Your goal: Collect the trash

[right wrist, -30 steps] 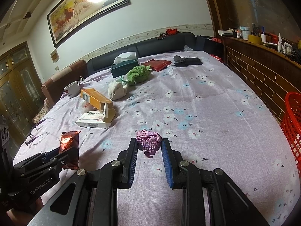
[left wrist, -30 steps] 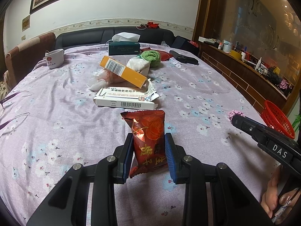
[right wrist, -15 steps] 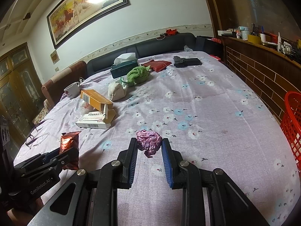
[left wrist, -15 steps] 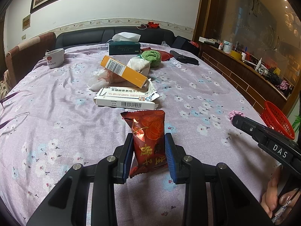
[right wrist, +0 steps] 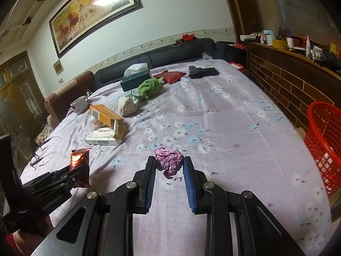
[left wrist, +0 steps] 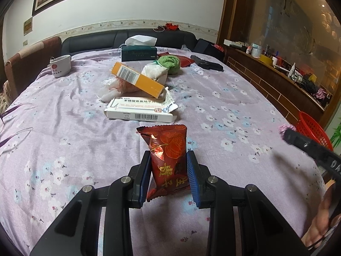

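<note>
My left gripper (left wrist: 168, 166) is shut on a dark red snack wrapper (left wrist: 167, 155) with gold characters, held upright above the purple flowered cloth. The same wrapper (right wrist: 80, 160) and left gripper (right wrist: 78, 171) appear at the lower left of the right wrist view. My right gripper (right wrist: 168, 165) is shut on a crumpled purple paper ball (right wrist: 168, 160), lifted a little off the cloth. In the left wrist view the right gripper (left wrist: 286, 132) enters from the right with the purple ball (left wrist: 284, 128) at its tip. A red plastic basket (right wrist: 321, 140) stands off the table's right edge.
A white medicine box (left wrist: 140, 111), an orange box (left wrist: 136, 79) and crumpled tissue (left wrist: 110, 89) lie mid-table. Farther back are a white cup (left wrist: 60, 66), a tissue box (left wrist: 138, 52), a green cloth (left wrist: 170, 63) and a black object (left wrist: 205, 63). A brick-fronted counter (right wrist: 287, 81) runs along the right.
My right gripper has moved right and slightly up with the purple ball, nearer the red basket. The left gripper and its wrapper have stayed still.
</note>
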### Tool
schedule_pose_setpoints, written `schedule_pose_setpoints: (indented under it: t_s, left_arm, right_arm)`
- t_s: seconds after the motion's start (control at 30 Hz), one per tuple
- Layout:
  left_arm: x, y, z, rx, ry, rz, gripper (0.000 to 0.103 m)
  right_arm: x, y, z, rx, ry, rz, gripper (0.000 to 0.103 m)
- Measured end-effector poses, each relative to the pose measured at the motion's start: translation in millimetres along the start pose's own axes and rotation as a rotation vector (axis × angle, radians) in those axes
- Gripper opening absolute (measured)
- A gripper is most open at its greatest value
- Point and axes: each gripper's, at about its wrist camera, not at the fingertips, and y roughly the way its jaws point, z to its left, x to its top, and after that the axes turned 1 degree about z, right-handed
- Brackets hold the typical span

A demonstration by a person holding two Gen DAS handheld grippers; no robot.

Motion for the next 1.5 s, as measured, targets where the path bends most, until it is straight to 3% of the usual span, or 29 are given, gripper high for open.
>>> schedule_pose_setpoints:
  t_s: [0.37,0.63,0.83,1.0,1.17,1.33,1.4,1.43,1.47,1.5]
  left_arm:
    - [9,-18,-32,-0.063,0.042,-0.011,0.031]
    - [22,-20,-83,-0.144,0.130,0.006,0.031]
    - [34,-15,-155,-0.260,0.240,0.035,0.031]
    - [45,-3,-228,-0.415,0.311,0.094,0.031]
    - [55,11,-298,-0.520,0.367,0.133,0.031]
    - [65,35,-356,-0.573,0.399,0.151,0.031]
    - [67,49,-373,-0.575,0.402,0.174,0.040]
    - [68,56,-379,-0.570,0.391,0.189,0.046]
    - [69,59,-381,-0.572,0.380,0.196,0.054]
    - [70,62,-379,-0.579,0.361,0.202,0.054]
  right_arm:
    - [7,-33,-35,0.015,0.090,-0.045,0.028]
    - [8,-57,-83,-0.007,0.180,-0.080,0.028]
    - [11,-94,-143,-0.074,0.256,-0.124,0.028]
    - [11,-126,-213,-0.139,0.380,-0.154,0.028]
    - [10,-151,-267,-0.187,0.474,-0.187,0.029]
    - [17,-156,-304,-0.194,0.532,-0.191,0.030]
    - [22,-153,-312,-0.195,0.536,-0.191,0.030]
    - [26,-151,-316,-0.196,0.531,-0.192,0.032]
    - [29,-150,-321,-0.204,0.530,-0.187,0.041]
    - [31,-148,-324,-0.216,0.529,-0.178,0.053]
